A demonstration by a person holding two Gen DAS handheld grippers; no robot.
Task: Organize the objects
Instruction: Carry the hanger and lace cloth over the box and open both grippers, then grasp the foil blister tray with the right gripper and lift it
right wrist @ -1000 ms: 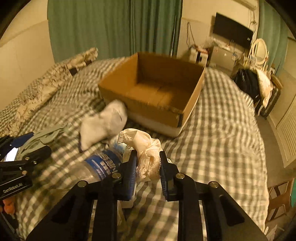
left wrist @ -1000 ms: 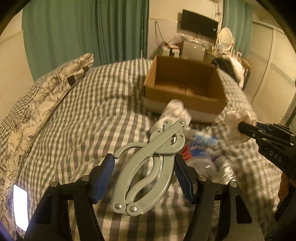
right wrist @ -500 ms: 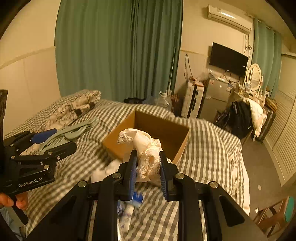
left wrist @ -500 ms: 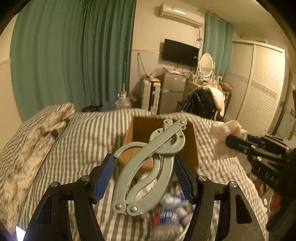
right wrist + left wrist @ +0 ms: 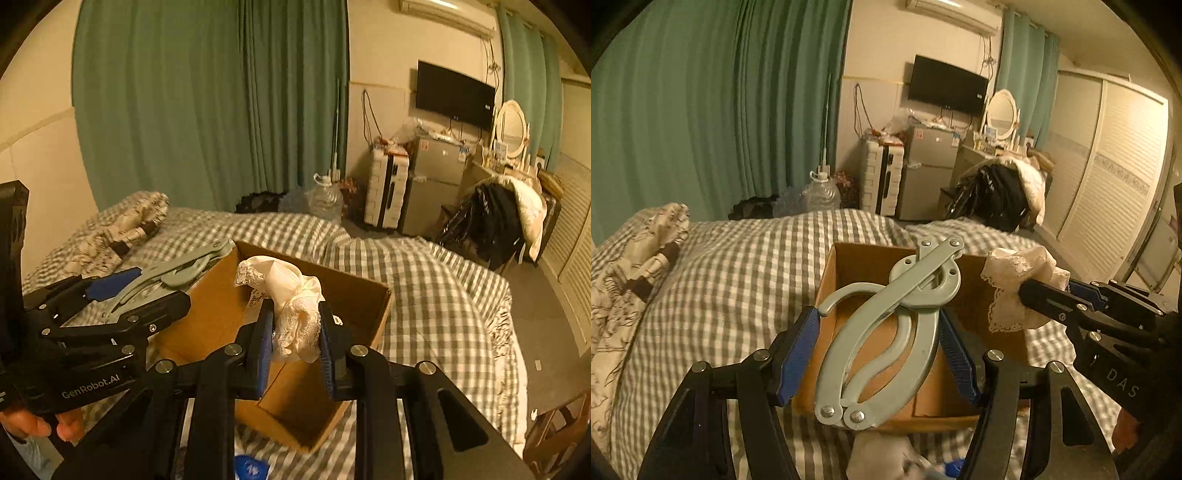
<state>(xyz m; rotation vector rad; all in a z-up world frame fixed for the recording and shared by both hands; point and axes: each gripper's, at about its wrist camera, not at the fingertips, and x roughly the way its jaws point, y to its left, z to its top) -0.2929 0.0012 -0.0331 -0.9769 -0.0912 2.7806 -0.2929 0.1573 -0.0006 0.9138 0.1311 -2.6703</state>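
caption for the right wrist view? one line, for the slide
Right gripper holds a cream lace cloth above the open cardboard box; left gripper carries a grey folding hanger.

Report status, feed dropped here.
Left gripper shut on grey-green folding plastic hanger. Right gripper shut on cream lace cloth. Both above open cardboard box.

"GenRobot.AI" in white on left gripper (image 5: 110,291) body, nr the hand; "DAS" on right gripper (image 5: 1049,295) body beside the box (image 5: 849,258).
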